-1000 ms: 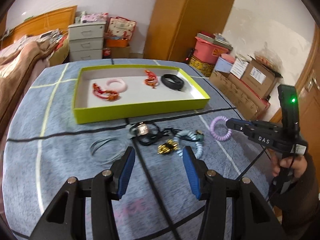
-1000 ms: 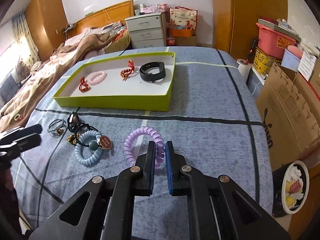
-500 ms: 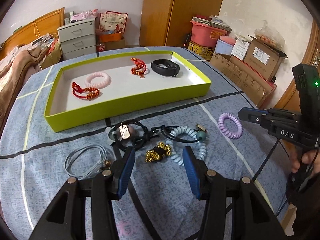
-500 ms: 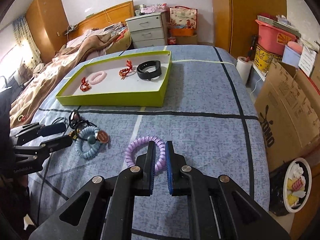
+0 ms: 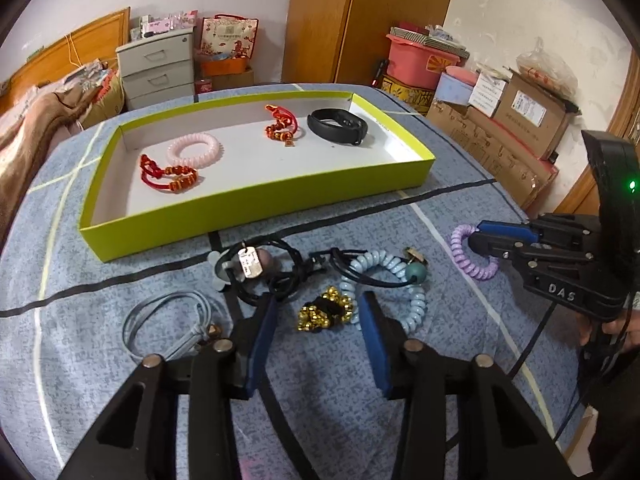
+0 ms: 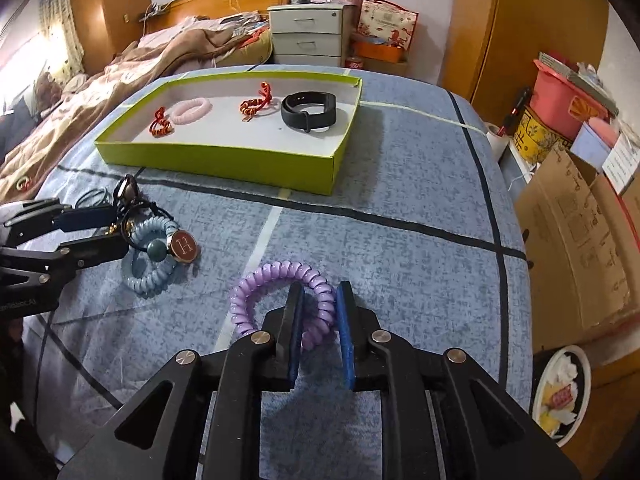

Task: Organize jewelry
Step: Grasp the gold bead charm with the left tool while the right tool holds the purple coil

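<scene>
My right gripper point(image 6: 318, 312) has its fingers apart, one on each side of the coil of the purple spiral bracelet point(image 6: 256, 296), which lies on the blue bench point(image 6: 400, 240) cloth. My left gripper point(image 5: 316, 328) is spread wide over the gold bead piece point(image 5: 324, 314), beside the light blue spiral bracelet point(image 5: 416, 300). The green tray point(image 5: 240, 220) holds a black band point(image 5: 338, 126) and a pink coil point(image 5: 194, 150).

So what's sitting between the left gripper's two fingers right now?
In the left wrist view, the gold bead bracelet lies on the cloth between the open left gripper fingers, ungripped.
</scene>
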